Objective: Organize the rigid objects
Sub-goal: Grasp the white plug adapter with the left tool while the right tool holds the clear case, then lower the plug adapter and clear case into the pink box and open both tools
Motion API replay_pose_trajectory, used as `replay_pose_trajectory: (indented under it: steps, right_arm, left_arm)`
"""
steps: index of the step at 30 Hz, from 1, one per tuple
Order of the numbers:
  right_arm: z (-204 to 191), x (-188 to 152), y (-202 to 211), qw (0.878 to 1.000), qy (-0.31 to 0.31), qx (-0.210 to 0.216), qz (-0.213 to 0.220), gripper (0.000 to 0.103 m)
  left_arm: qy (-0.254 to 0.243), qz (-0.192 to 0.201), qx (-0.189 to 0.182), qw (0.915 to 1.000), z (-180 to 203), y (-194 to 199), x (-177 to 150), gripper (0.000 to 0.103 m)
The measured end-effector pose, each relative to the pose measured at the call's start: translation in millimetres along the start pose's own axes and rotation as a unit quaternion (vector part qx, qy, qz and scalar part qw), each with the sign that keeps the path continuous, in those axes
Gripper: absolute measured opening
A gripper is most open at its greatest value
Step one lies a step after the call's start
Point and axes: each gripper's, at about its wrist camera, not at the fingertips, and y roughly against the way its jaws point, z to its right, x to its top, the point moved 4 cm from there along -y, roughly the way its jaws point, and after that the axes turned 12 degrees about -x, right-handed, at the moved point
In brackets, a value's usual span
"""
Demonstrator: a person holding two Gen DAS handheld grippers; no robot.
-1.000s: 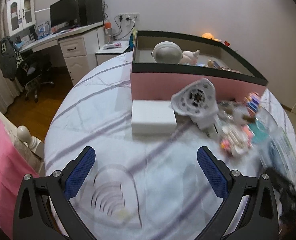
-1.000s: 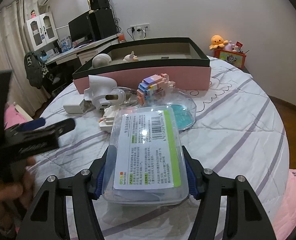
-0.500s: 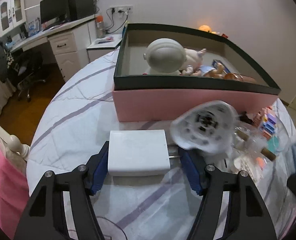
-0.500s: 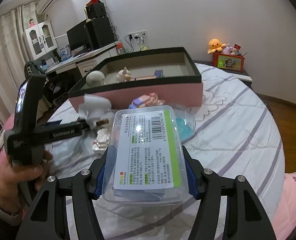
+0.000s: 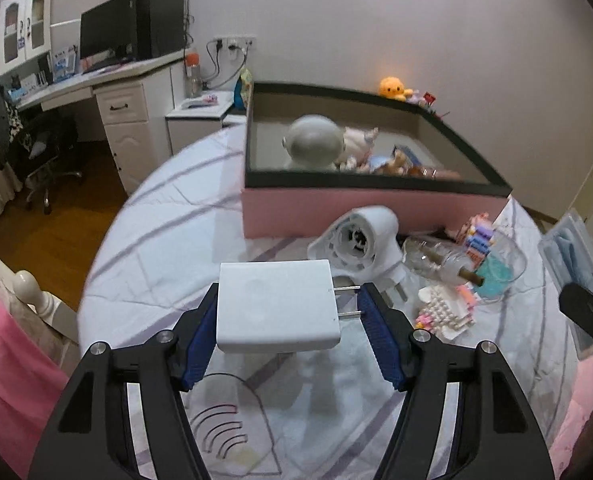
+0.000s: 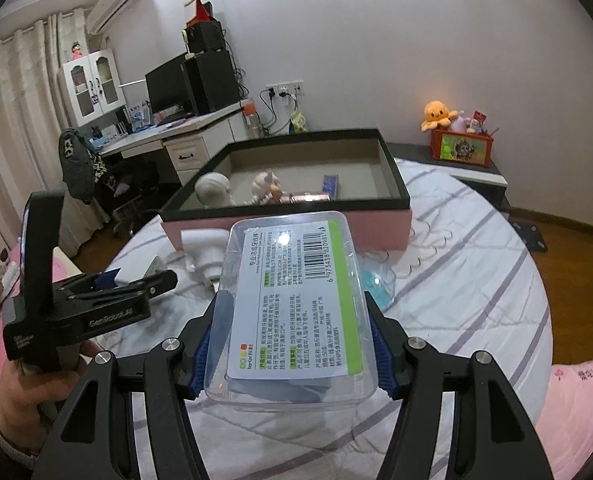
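My left gripper [image 5: 286, 344] is shut on a white power adapter [image 5: 274, 308] with two metal prongs, held above the table. My right gripper [image 6: 292, 344] is shut on a clear plastic case [image 6: 292, 304] with a green-edged label, held in the air in front of the pink box [image 6: 380, 224]. The pink box [image 5: 336, 212] with a black rim holds a grey round object [image 5: 314, 146], a small doll and other items. A white plug-in device [image 5: 356, 240] lies on the table before the box.
A clear bottle [image 5: 440, 260], a colourful block toy [image 5: 478, 236], a clear dish with blue contents [image 5: 496, 268] and small pink pieces [image 5: 444, 312] lie right of the white device. The round table has a striped white cloth [image 5: 168, 216]. A desk and chair stand at the left.
My left gripper moved forward, closed on the white adapter and lifted it off the table. My right gripper rose with the clear case, so the box interior shows more.
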Motion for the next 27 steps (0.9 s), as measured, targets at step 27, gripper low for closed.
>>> replay_pose_trajectory:
  steps: [27]
  right_arm:
    - [22,146,-172,0.996,-0.018,-0.002,-0.085,0.064]
  left_arm:
    - [-0.038,0.018,-0.056,0.9975,18,-90,189,0.068]
